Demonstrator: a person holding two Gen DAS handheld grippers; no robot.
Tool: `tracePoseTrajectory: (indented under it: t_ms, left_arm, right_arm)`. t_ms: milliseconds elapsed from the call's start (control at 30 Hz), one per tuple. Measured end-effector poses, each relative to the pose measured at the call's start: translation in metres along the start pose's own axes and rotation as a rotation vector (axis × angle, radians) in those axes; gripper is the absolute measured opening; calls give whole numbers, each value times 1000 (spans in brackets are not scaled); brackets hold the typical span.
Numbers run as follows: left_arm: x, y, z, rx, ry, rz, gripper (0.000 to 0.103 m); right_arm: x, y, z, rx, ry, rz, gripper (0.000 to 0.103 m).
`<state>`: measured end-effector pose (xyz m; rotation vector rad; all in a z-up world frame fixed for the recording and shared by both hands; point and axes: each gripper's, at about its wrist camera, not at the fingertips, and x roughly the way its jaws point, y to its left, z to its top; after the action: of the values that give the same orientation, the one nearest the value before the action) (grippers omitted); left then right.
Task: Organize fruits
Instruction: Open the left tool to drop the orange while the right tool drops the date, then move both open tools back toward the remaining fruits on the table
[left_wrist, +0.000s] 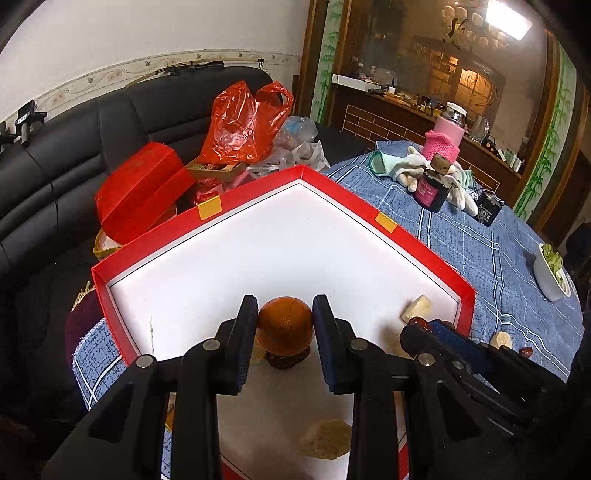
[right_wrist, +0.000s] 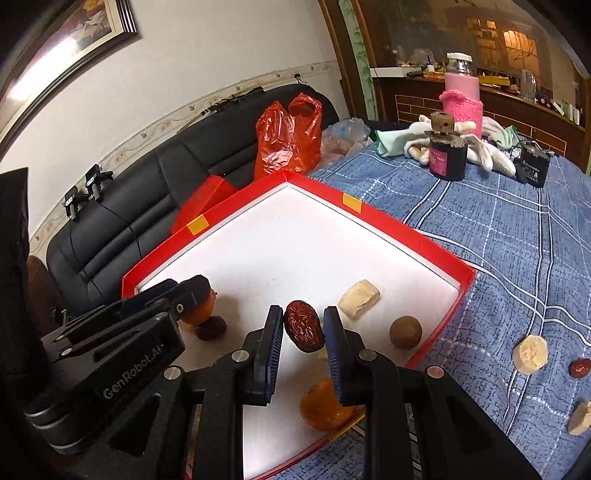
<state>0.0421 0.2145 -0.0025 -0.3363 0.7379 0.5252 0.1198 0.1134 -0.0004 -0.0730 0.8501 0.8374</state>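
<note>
Orange (left_wrist: 285, 325) clamped, red date (right_wrist: 303, 325) clamped

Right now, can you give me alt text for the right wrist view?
The right gripper holds a red date between its fingers above the red tray. To its left the left gripper grips an orange; another orange lies below.

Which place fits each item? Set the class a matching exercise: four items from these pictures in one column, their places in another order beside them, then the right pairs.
Items
1. orange
2. red date
3. round brown fruit
4. pink jar

Places
A. on the blue cloth, far side
B. between the right gripper's fingers
C. loose on the red box's white floor
D. between the left gripper's fingers

Pairs: 1-D, 2-B, 3-C, 4-A
</note>
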Motion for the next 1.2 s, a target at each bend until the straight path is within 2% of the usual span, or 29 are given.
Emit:
tracePoseTrajectory:
  t_ms: [367,433,533,567,733,800,867,967,1100,1200]
  left_arm:
    - [1,0,2,-3,34,36,30]
    - [1,2,2,-16,46,43,40]
    - [-1,5,1,-40,41,66,60]
    - [-2,5,0,-46,38,65,62]
    - [-21,-8,-1,-39,-10,20,62]
    - [-30,-16,-2,-29,-31,-9,66]
    - [-42,-30,-5,-1,-64,-50,70]
    - [-53,-55,-14,63,-84,-112,71]
    - [-52,-91,-30,155,-62,-182,71]
    - [-44,-115,-40,211,-22,-211,71]
  right_arm:
    - [1,4,-2,-7,20,-13,27]
    - [-2,4,-2,-5,18,-28,38]
    - [-12,-2,-4,10,2,-31,40]
    - [-16,-5,-5,15,-6,-35,40]
    - [-50,-26,-15,40,-56,-66,41]
    - [-69,-40,-21,50,-80,-92,41]
    - [-93,-58,-31,61,-108,-117,41]
    - [-127,-94,-49,108,-130,-181,41]
    - [-155,-152,-80,206,-104,-286,43]
    - [-157,-170,-93,239,-77,-303,43]
